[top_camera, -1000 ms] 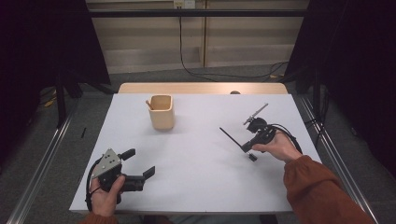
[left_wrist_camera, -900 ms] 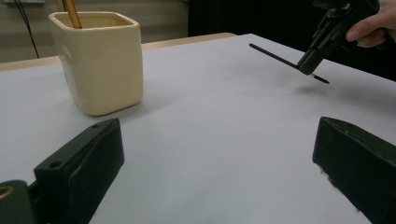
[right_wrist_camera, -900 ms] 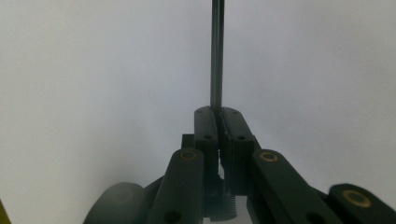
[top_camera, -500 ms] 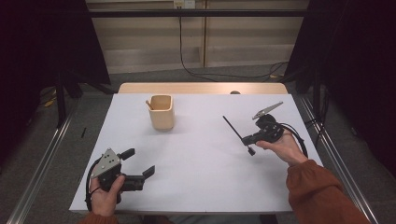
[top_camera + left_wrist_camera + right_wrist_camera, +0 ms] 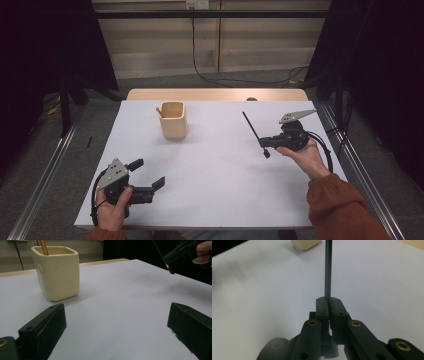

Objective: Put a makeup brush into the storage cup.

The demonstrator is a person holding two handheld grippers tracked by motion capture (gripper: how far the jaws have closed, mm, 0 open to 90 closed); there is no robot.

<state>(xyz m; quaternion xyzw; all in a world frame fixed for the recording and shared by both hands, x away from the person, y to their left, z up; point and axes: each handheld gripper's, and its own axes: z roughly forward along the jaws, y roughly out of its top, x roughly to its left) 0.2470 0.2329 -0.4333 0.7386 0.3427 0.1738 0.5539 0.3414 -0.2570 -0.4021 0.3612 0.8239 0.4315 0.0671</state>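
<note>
The right tongs (image 5: 267, 146) are clamped on a thin black stick (image 5: 251, 128), held above the right half of the white worktop (image 5: 215, 175) and pointing toward the far side. The left tongs (image 5: 148, 173) rest spread wide and empty at the near left.

The grip sits at the stick's very end, so the long free length could pivot or slide out if it knocks the rim of the cream cup (image 5: 173, 120) on the way in. A hard knock might also tip the cup.

The cup's inside is hidden apart from one brown stick (image 5: 44, 246) leaning in it. In the right gripper view the black stick's tip is cut off.
</note>
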